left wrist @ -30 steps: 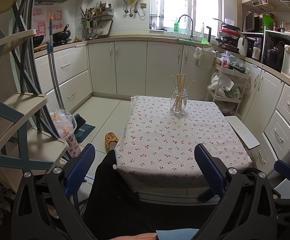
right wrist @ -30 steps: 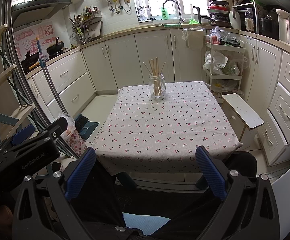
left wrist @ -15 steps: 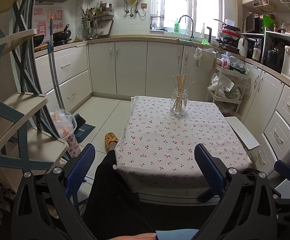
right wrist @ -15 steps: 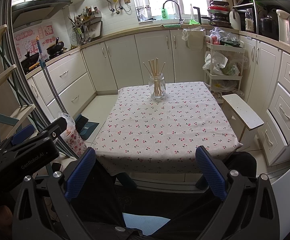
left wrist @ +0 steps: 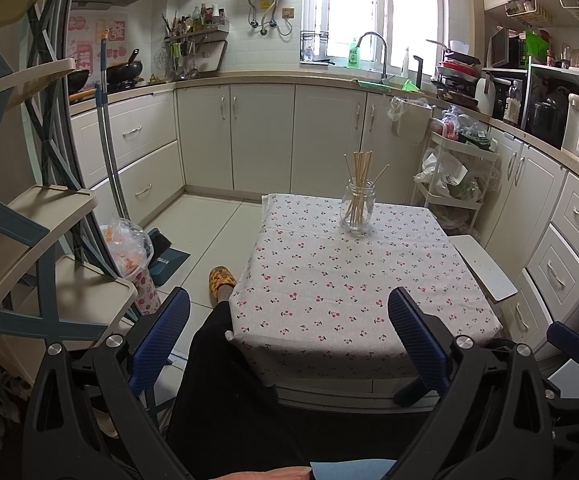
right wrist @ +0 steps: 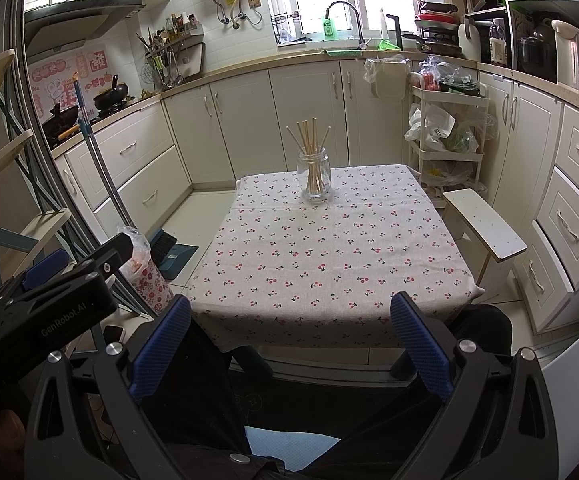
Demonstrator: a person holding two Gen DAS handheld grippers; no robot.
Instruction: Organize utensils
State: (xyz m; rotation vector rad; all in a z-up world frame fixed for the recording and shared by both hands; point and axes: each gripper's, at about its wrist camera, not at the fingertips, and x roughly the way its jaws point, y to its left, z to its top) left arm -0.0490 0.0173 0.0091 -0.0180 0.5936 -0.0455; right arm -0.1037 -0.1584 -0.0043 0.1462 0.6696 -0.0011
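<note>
A clear glass jar [left wrist: 357, 209] [right wrist: 314, 179] stands upright near the far edge of a small table with a cherry-print cloth [left wrist: 353, 280] [right wrist: 329, 256]. Several wooden chopsticks [left wrist: 359, 178] [right wrist: 309, 148] stick up out of it. My left gripper [left wrist: 289, 340] is open and empty, held low in front of the table's near edge. My right gripper [right wrist: 289, 344] is also open and empty, at the near edge too. The left gripper's body [right wrist: 49, 300] shows at the left of the right wrist view.
A person's dark-clad legs [left wrist: 225, 380] and a yellow slipper [left wrist: 221, 280] are by the table's left front. A white stool [right wrist: 485, 228] stands right of the table. A shelf rack [left wrist: 29, 220], broom [left wrist: 109, 152], bagged bin [left wrist: 129, 256] and trolley [left wrist: 457, 176] line the sides.
</note>
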